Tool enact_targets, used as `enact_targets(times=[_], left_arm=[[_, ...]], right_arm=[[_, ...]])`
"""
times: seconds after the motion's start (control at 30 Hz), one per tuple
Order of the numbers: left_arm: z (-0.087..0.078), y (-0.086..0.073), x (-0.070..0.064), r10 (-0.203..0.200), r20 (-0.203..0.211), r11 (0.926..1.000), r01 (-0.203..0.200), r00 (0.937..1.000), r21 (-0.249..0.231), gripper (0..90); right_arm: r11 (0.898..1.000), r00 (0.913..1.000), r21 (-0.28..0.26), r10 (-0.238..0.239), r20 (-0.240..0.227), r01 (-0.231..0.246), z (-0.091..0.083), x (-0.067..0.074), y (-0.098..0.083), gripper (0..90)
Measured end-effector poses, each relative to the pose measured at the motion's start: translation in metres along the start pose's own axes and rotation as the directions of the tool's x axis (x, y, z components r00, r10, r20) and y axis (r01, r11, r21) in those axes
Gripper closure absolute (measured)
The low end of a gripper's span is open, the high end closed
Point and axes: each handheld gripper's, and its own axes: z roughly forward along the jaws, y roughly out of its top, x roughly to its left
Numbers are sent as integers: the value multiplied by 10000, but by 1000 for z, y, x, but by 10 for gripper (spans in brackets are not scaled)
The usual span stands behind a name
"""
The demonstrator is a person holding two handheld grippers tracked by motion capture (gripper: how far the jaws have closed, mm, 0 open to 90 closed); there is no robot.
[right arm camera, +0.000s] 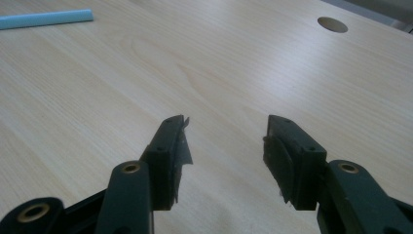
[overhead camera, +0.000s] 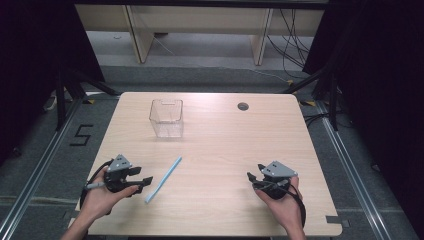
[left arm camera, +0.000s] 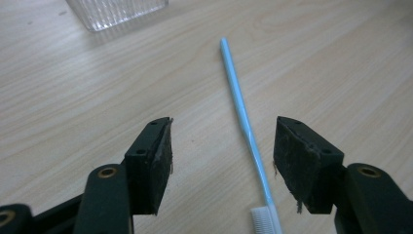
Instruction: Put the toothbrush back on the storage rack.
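Bench (overhead camera: 220, 150), light wood, carrying a clear plastic container (overhead camera: 166, 118) toward its far side. Left gripper (left arm camera: 221, 161) and right gripper (right arm camera: 226, 156): fingers released, grasping nothing. Toothbrush (overhead camera: 163, 179), pale blue, flat on bench just beside left gripper, bristle end between its spread fingers.

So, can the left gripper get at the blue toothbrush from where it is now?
Probably yes. The left gripper is open, and the toothbrush lies flat on the table just ahead of its jaws, with nothing between them.
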Motion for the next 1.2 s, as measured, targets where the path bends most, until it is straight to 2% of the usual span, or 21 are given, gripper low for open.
enact_targets(times=[0.03, 0.07, 0.13, 0.17, 0.23, 0.3, 0.33, 0.37, 0.4, 0.43, 0.47, 0.5, 0.53, 0.57, 0.6, 0.67, 0.77, 0.83, 0.93, 1.1, 1.2], left_arm=[[1, 11, -1, 292, 30, 9963, -294, 9996, 811, 392], [1, 11, -1, 292, 30, 9963, -294, 9996, 811, 390], [4, 20, -4, 365, 2, 9870, -361, 9993, 1565, 386], [7, 30, -5, 418, 70, 9696, -422, 9991, 2411, 374], [9, 34, -5, 393, 50, 9624, -392, 9992, 2687, 369], [16, 46, -6, 388, -81, 9378, -336, 9992, 3455, 355], [16, 46, -6, 388, -81, 9378, -336, 9992, 3455, 355], [23, 52, -7, 502, -128, 9211, -413, 9987, 3872, 355], [23, 52, -7, 502, -128, 9211, -413, 9987, 3872, 355], [30, 56, -8, 612, -123, 9070, -504, 9981, 4181, 356], [30, 56, -8, 612, -123, 9070, -504, 9981, 4181, 361], [34, 57, -9, 622, -90, 8971, -520, 9980, 4387, 361], [41, 60, -11, 518, 28, 8785, -469, 9987, 4754, 368], [41, 60, -11, 518, 28, 8785, -469, 9987, 4754, 373], [44, 61, -11, 609, 129, 8613, -591, 9981, 5047, 373], [49, 64, -13, 650, 265, 8427, -691, 9975, 5339, 386], [59, 67, -16, 618, 313, 8266, -688, 9976, 5585, 402], [62, 67, -18, 403, 239, 8195, -467, 9989, 5712, 417], [66, 67, -19, 404, 198, 8182, -444, 9990, 5732, 453], [73, 67, -23, 589, 420, 8051, -723, 9974, 5888, 491], [77, 66, -25, 877, 585, 8068, -1054, 9944, 5813, 533]], right_arm=[[9999, 9999, 7, -141, 22, 141, 0, -1, 0, 503], [9999, 9999, 7, -141, 22, 141, 0, -1, 0, 503], [9998, 9998, 88, -187, 32, 187, 0, -1, 2, 503], [9995, 9999, 254, 163, 7, -163, -1, 2, 2, 502], [9998, 10000, 216, 12, -12, -12, -1, 1, 2, 502], [9996, 9999, 229, -133, -22, 134, -1, 1, 3, 502], [9996, 9999, 229, -133, -22, 134, -1, 1, 3, 502], [9995, 9999, 276, -168, -38, 169, -1, 1, 3, 502], [9995, 9999, 276, -168, -38, 169, -1, 1, 3, 502], [9994, 9998, 301, -183, -73, 185, 0, 1, 2, 502], [9994, 9998, 301, -183, -73, 185, 0, 1, 2, 502], [9994, 9998, 294, -204, -64, 206, 0, 1, 2, 502], [9994, 9998, 336, -122, -173, 128, 0, 2, 2, 502], [9993, 9997, 354, -105, -210, 112, 0, 2, 2, 502], [9993, 9997, 354, -105, -210, 112, 0, 2, 2, 502], [9993, 9996, 356, -109, -252, 118, 0, 2, 3, 502], [9992, 9995, 379, -125, -294, 136, 0, 3, 3, 501], [9991, 9996, 417, -13, -275, 25, 0, 4, 3, 501], [9992, 9996, 399, -43, -286, 54, 0, 3, 3, 501], [9996, 9994, 204, -205, -262, 210, 1, 3, 4, 501], [9996, 9995, 216, -187, -272, 192, 1, 3, 4, 501]])
